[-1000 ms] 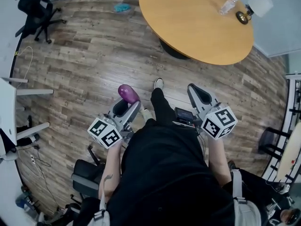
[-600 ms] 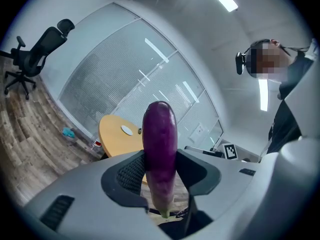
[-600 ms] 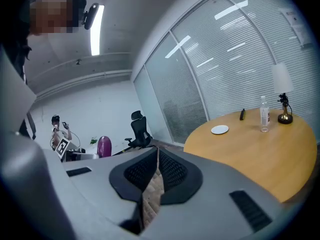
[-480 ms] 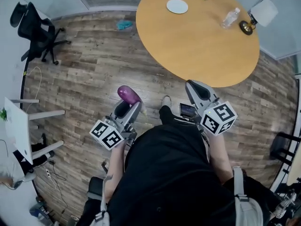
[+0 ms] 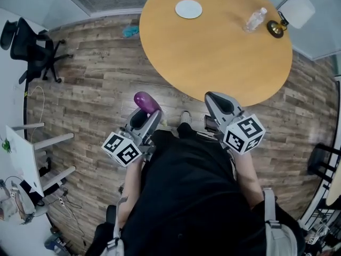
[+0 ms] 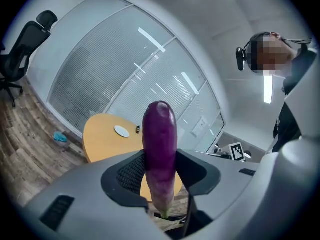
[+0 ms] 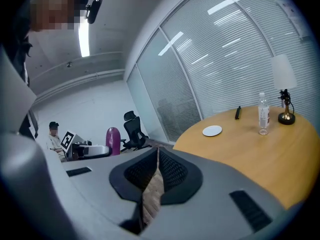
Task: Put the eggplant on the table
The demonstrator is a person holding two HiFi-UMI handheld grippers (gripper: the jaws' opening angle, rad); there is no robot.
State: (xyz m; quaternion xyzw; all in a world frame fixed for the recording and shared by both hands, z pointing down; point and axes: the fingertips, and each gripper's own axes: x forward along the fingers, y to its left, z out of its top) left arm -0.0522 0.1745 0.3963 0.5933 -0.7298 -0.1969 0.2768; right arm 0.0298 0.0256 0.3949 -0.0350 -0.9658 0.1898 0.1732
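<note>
Nearest to the camera is the person's black top (image 5: 186,196), a soft matt cloth that fills the lower part of the head view. From its two sides come the grippers, both of smooth grey plastic, each with a white cube printed with black square markers. The left gripper (image 5: 143,120) (image 6: 160,160) is closed on the eggplant (image 6: 160,134): its dark pads, which have a fine mesh texture, press on both sides of the fruit. The eggplant is long and rounded, with glossy purple skin that becomes paler toward the small green stem at the low end, and its round tip stands up above the jaws. It is in the air above the floor, near the edge of the tabletop but not on it. The right gripper (image 5: 221,105) (image 7: 155,170) has its jaws together with nothing between them; only a thin slit of floor shows. The floor (image 5: 90,89) is of grey-brown wood planks with a rough grain. Beyond is the round tabletop (image 5: 213,52), smooth orange-tan wood, which carries a flat white plate (image 5: 188,8), a clear plastic bottle (image 5: 254,19) and a lamp (image 5: 287,15) with a brass foot and a white shade. A black office chair (image 5: 29,47) stands far at the left, and curved glass walls with grey blinds close the room.
</note>
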